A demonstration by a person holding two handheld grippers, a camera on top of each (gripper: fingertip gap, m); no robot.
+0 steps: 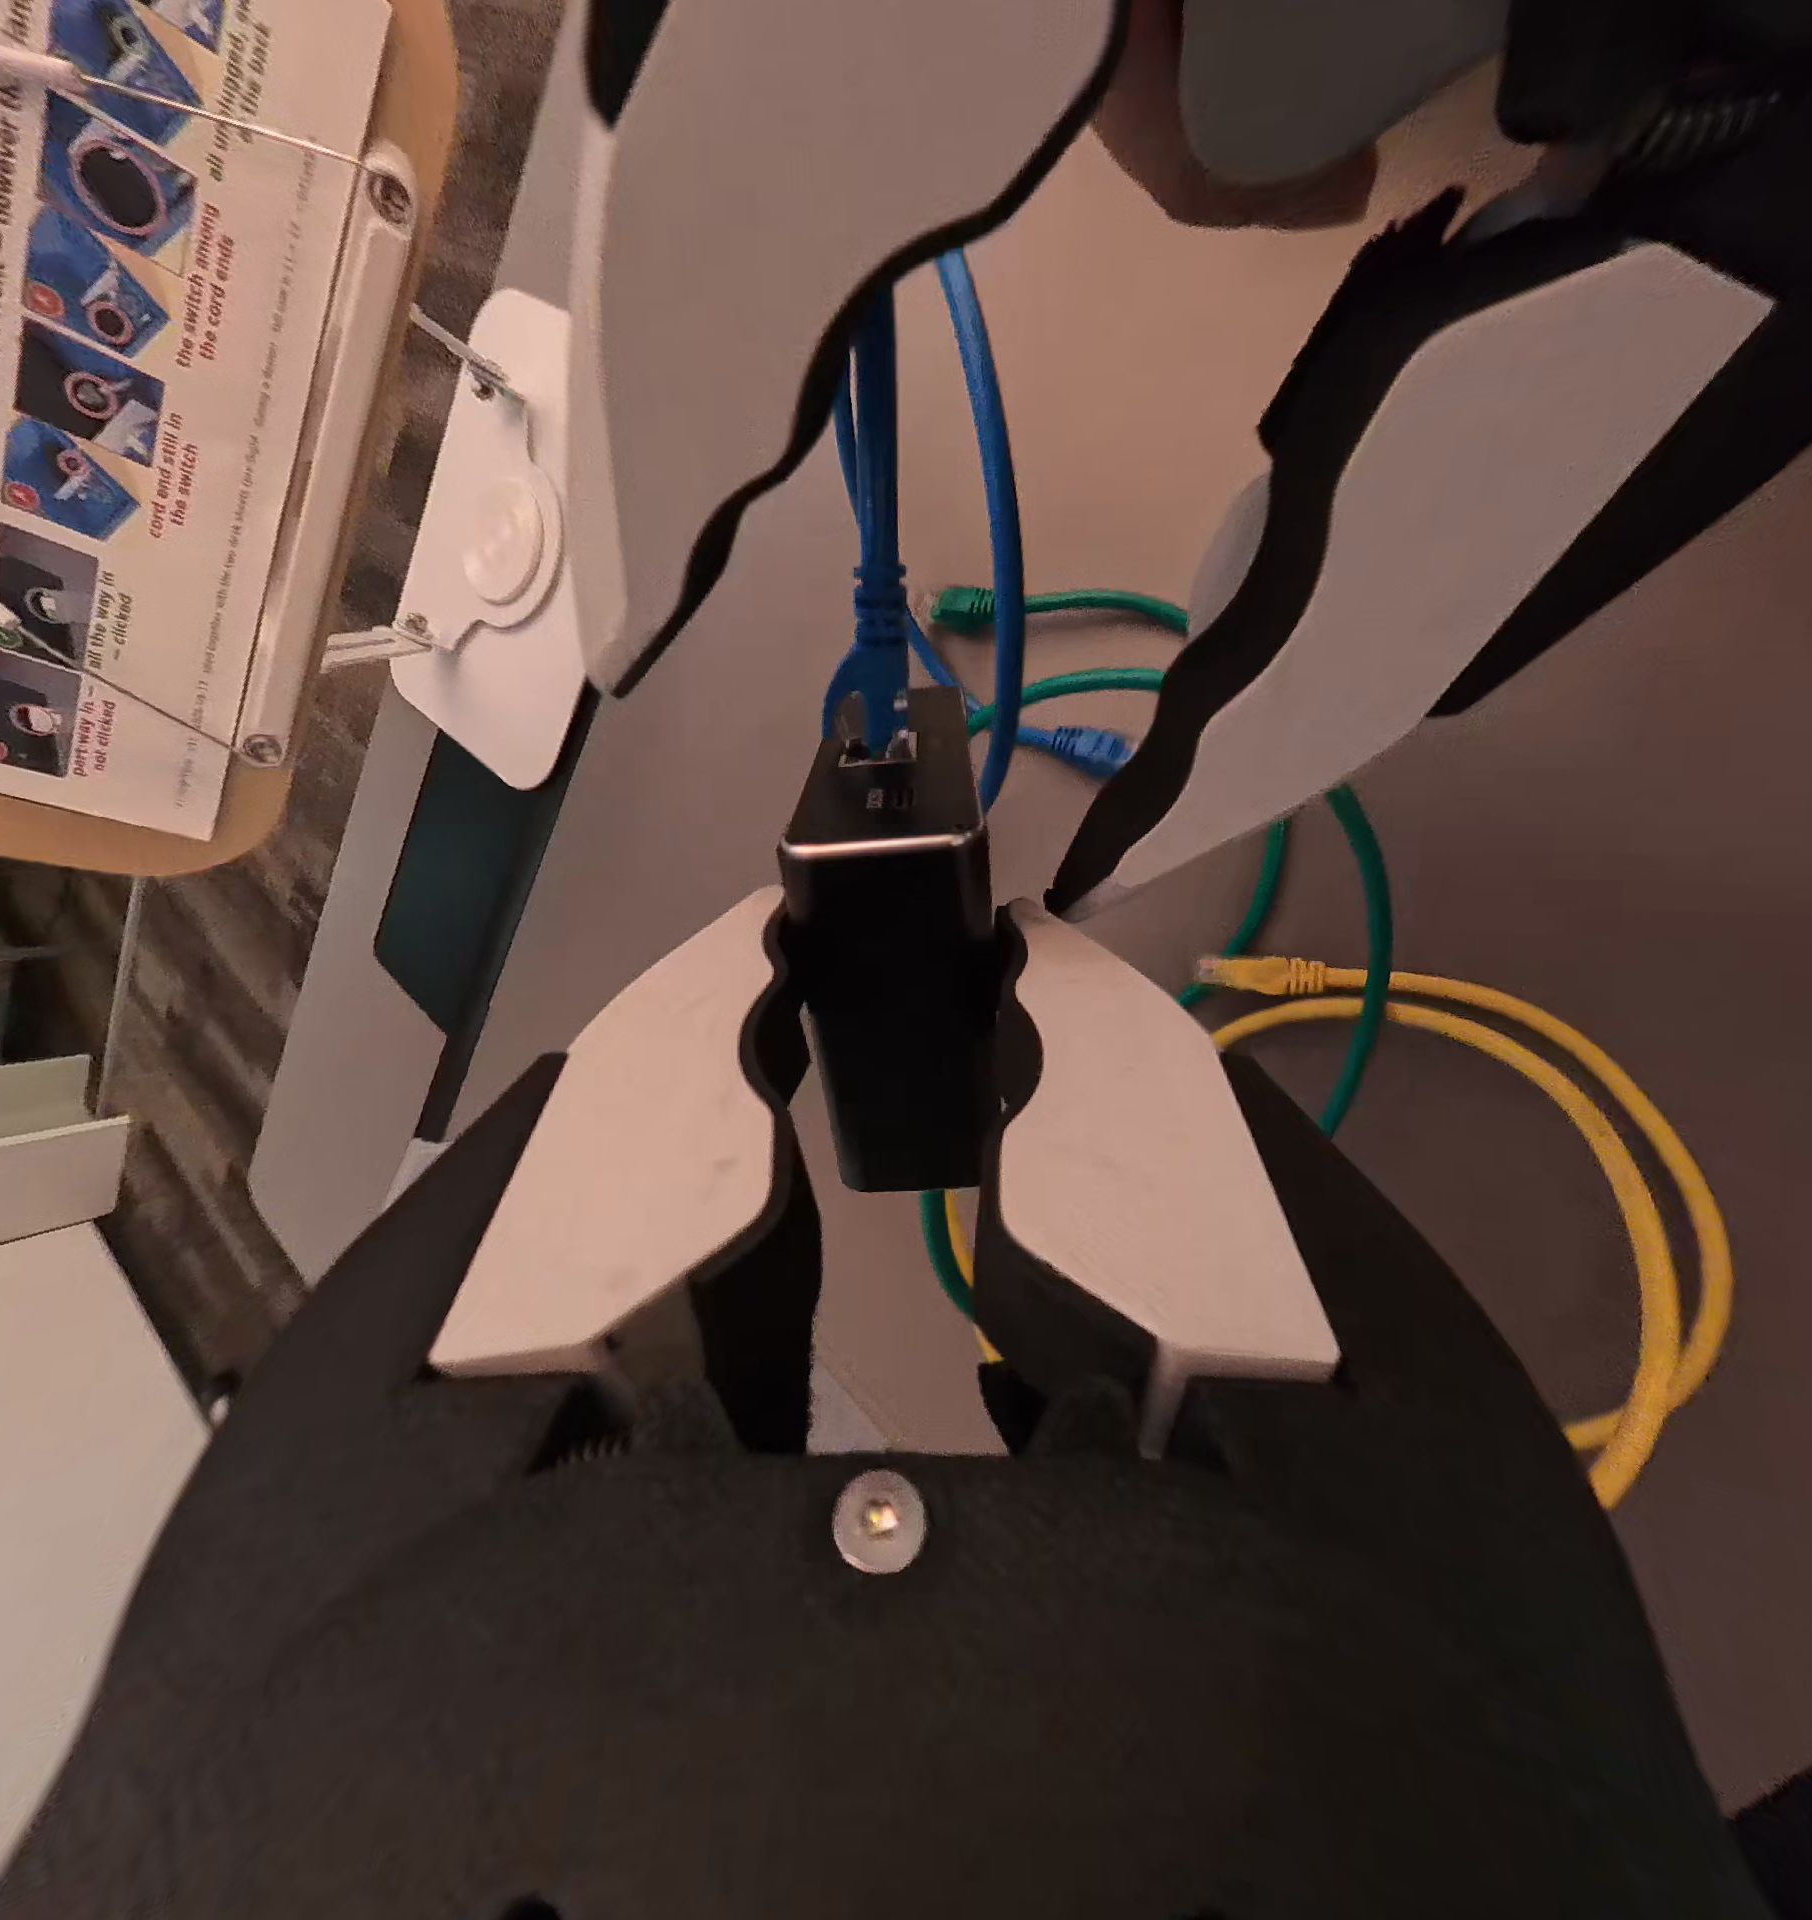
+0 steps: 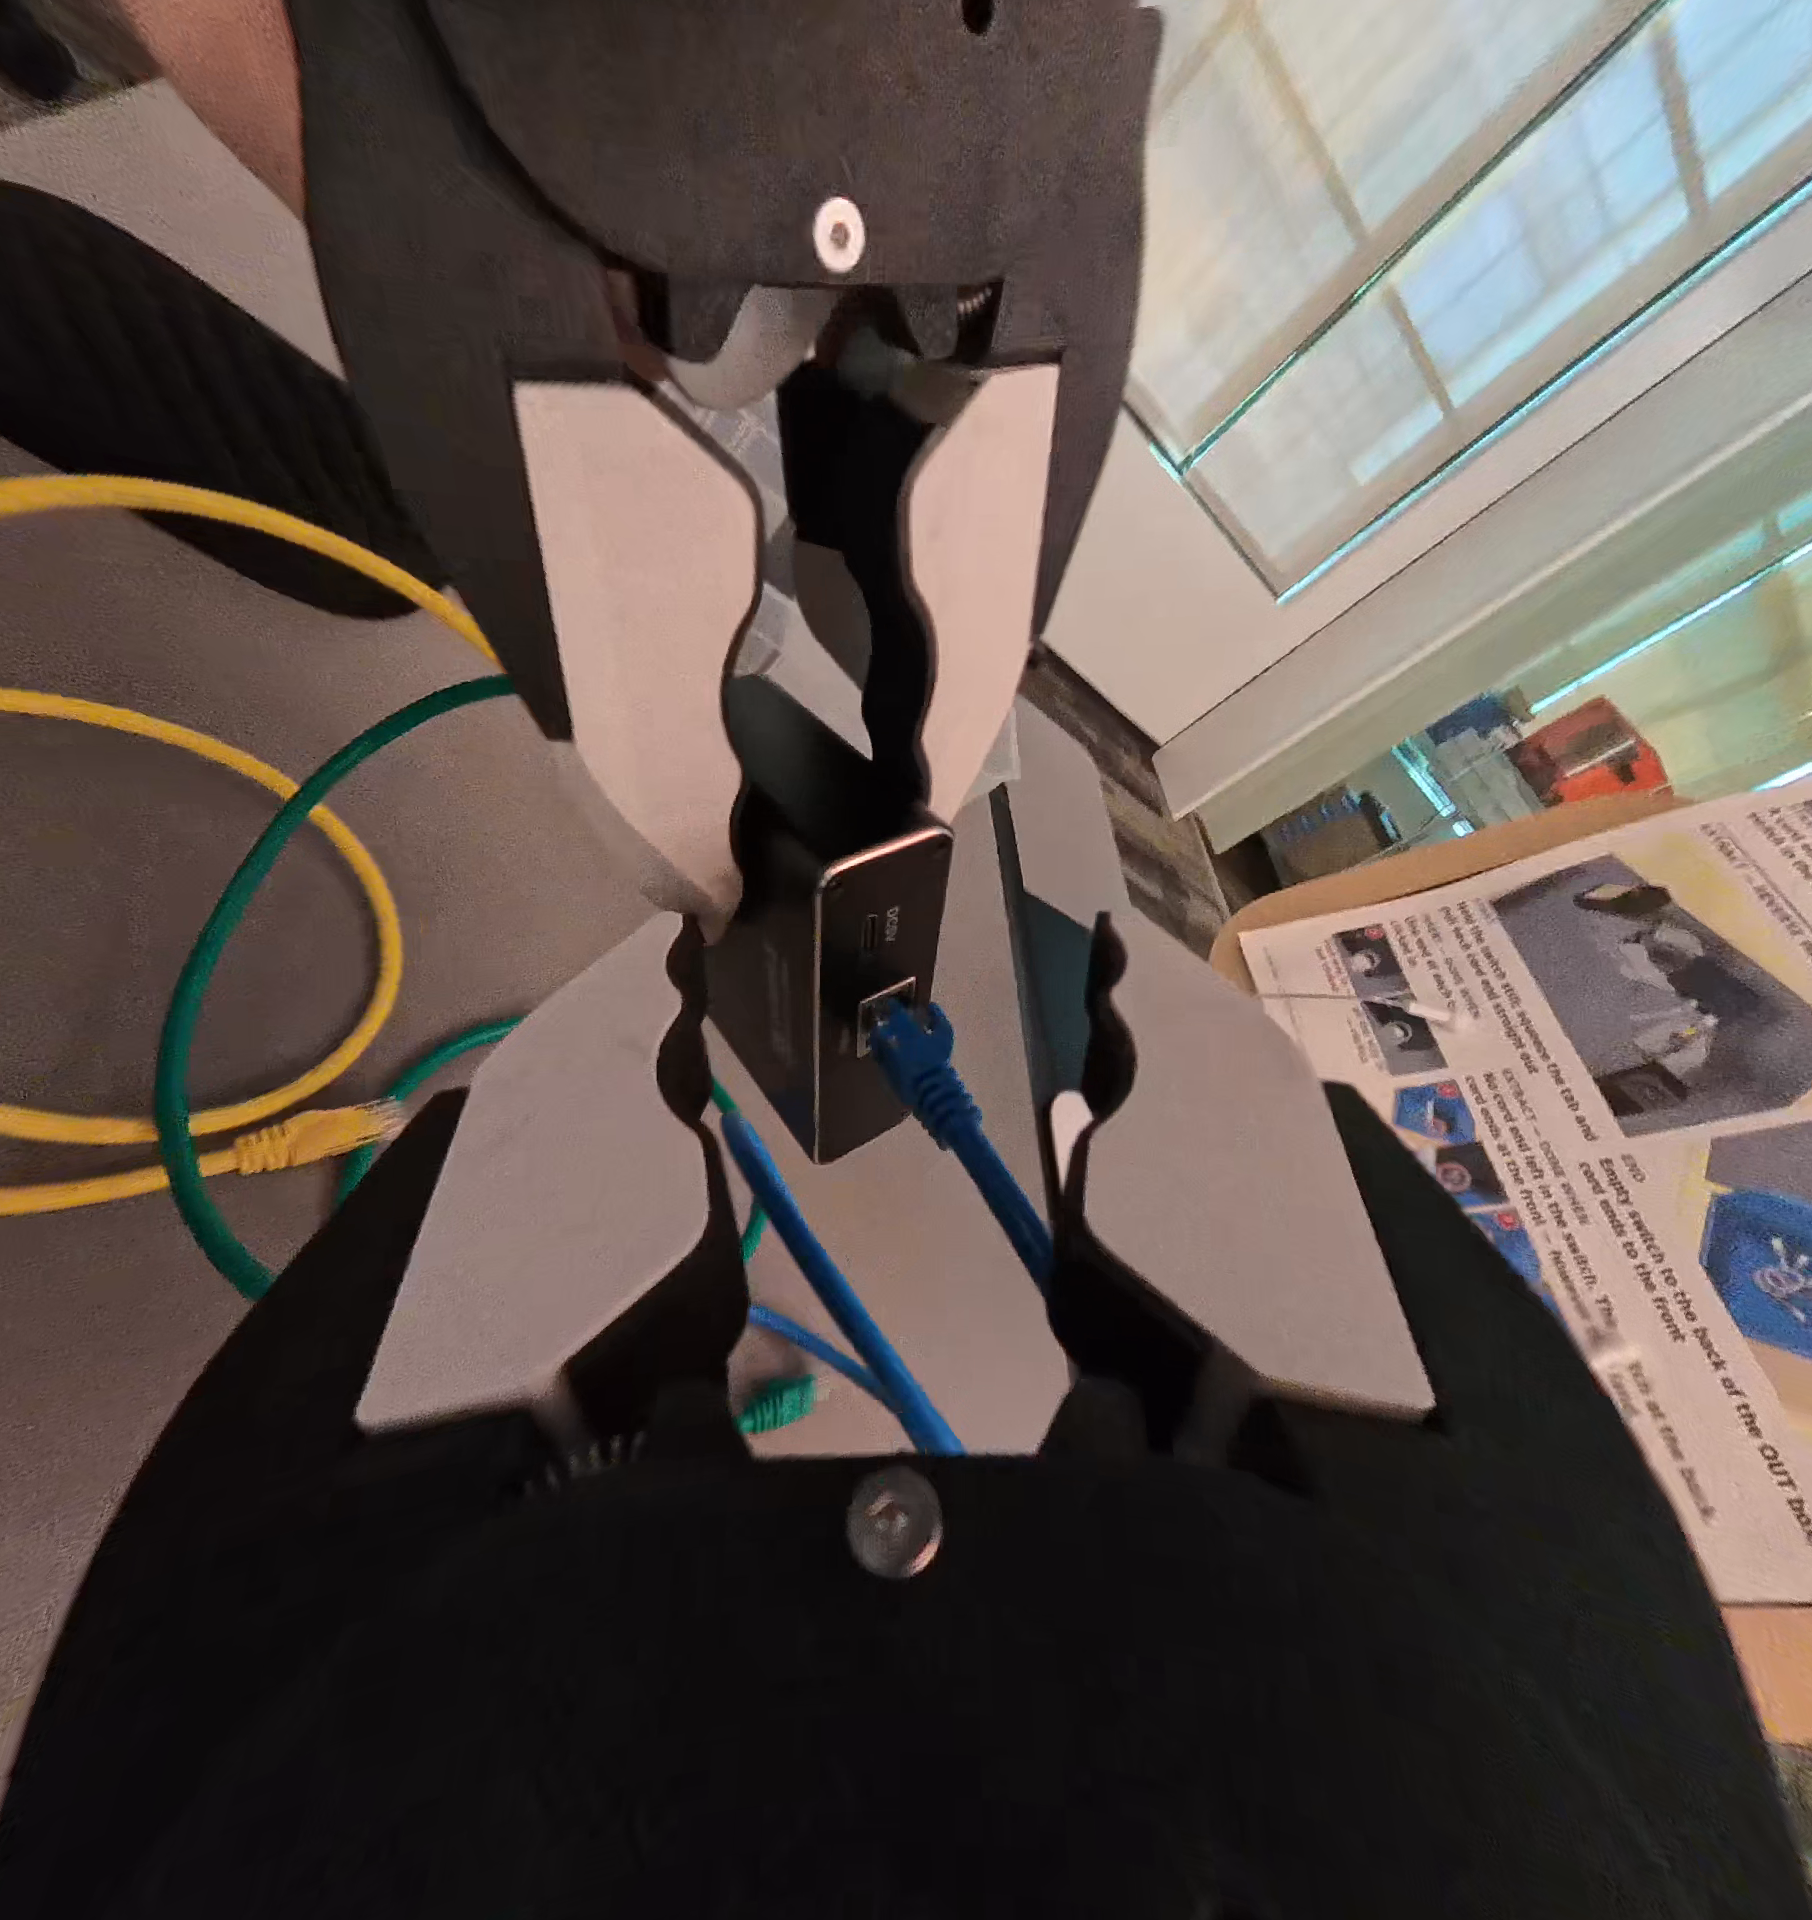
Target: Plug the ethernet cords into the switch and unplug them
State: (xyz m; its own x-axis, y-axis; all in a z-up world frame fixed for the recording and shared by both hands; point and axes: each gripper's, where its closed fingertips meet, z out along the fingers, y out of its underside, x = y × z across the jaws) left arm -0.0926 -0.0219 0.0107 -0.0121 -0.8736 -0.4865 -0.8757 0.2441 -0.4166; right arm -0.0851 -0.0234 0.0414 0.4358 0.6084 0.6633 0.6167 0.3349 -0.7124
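The black ethernet switch (image 1: 886, 997) sits clamped between the two fingers of the left hand-held gripper (image 1: 894, 925), lifted clear of the grey tabletop (image 1: 1608, 831). Its port end points away from that gripper, toward the right hand-held gripper (image 2: 886, 971). A blue ethernet cord (image 2: 943, 1101) has its plug seated in a port on the switch's end face. In the right wrist view the cord runs from that port down between the right hand-held gripper's fingers (image 2: 1193, 1174), which stand wide apart and touch neither plug nor cord. The switch's end face lies just beyond and between those fingertips. One right fingertip sits just beside the left gripper's fingertip, at the side of the switch.

Past the switch in the left wrist view, the blue cord's other plug (image 1: 1084, 746) lies loose on the tabletop. Beside it lies a green ethernet cord (image 1: 1369, 935), with one green plug (image 1: 962, 606) beyond the switch. A yellow ethernet cord (image 1: 1608, 1195) lies coiled to the switch's right, its plug (image 1: 1260, 974) free, crossing the green loop.

To the switch's left in that view, a printed instruction sheet (image 1: 102, 416) rests on a tan board (image 1: 258, 831).
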